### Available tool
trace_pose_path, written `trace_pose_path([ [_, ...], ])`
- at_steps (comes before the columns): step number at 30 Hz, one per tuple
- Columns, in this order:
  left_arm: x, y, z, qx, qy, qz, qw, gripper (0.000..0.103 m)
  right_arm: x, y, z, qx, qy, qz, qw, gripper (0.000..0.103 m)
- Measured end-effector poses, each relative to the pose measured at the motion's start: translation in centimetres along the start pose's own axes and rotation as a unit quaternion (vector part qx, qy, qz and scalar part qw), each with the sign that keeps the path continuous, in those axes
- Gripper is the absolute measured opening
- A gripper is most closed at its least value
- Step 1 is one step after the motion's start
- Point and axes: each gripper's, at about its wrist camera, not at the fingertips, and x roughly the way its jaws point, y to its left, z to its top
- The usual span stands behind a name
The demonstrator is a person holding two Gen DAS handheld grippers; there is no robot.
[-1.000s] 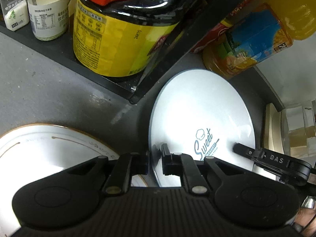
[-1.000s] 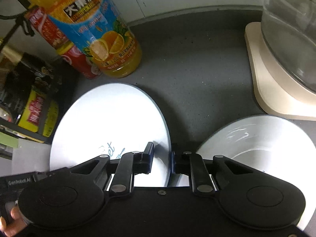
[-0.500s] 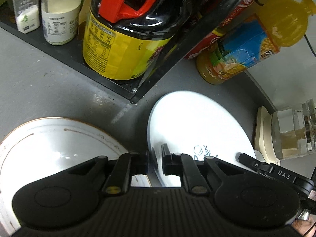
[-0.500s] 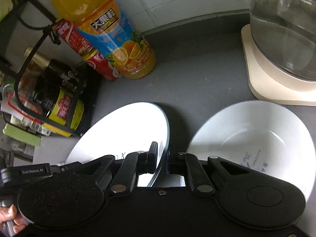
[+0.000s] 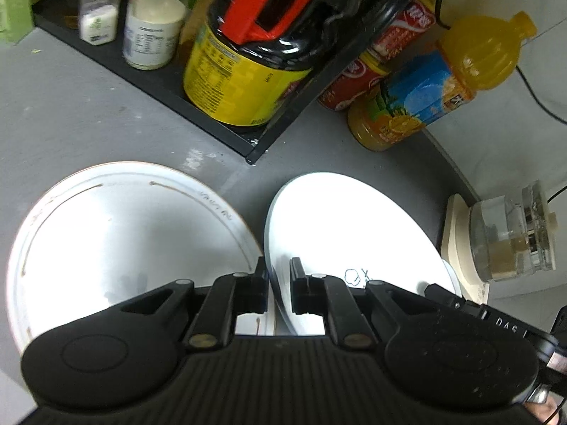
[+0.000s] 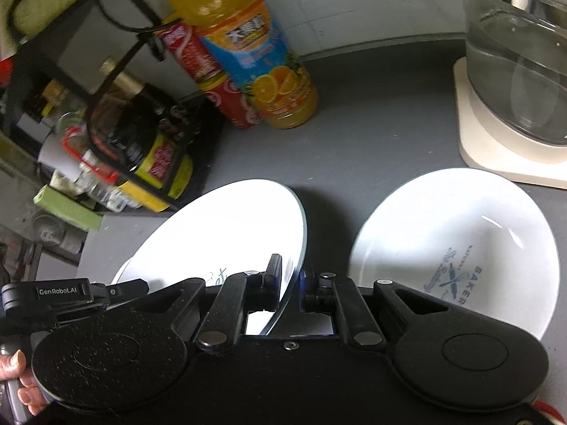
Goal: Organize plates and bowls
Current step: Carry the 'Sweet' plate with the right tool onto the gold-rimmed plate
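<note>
Between my two hands, above the gray bench [image 5: 71, 113], is a white plate [image 5: 340, 233] with blue writing on it. My left tongs [image 5: 278, 283] pinch its left edge, one finger on top and one under. My right tongs [image 6: 290, 283] pinch its right edge the same way. Both tongs are closed tight on this one plate. The plate is tilted, and it casts a dark shadow on the bench just beside it.

To the left of the held plate lies a big white plate with a brown line [image 5: 120, 241] near its rim. It sits flat on the bench, and its edge is very close to the held plate. I cannot tell if they touch.

To the right sits a white bowl [image 6: 457, 244] with blue words inside. It rests on the bench, apart from the held plate.

Behind the plates stands a black rack [image 5: 219, 131] full of jars. A big dark bottle with a yellow label and a red handle [image 5: 244, 71] stands in it. Next to that are a white jar [image 5: 152, 35] and a small shaker [image 5: 99, 14].

Just beside the rack stands an orange juice bottle [image 6: 255, 60] with a red can [image 6: 212, 81] touching it. Near the bowl is a glass jug on a cream base [image 6: 514, 106].
</note>
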Motion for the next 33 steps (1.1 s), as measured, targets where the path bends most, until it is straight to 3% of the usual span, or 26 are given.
trace_pose_path([
  [19,-5.8,4.2,-2.9,-0.054,-0.046,0.035,0.9969,0.010,1.3,5.0,-2.1,-0.058,0.024,0.051,0.997,0.010],
  [28,-6.6,7.4,-3.2,-0.078,-0.045,0.054,0.9945,0.010,2.4,8.2,-3.0,-0.076,0.028,0.051,0.995,0.010],
  [33,-6.3,9.4,-3.5,-0.085,-0.032,0.060,0.9940,0.010,3.3,9.8,-3.8,-0.097,0.034,0.030,0.994,0.010],
])
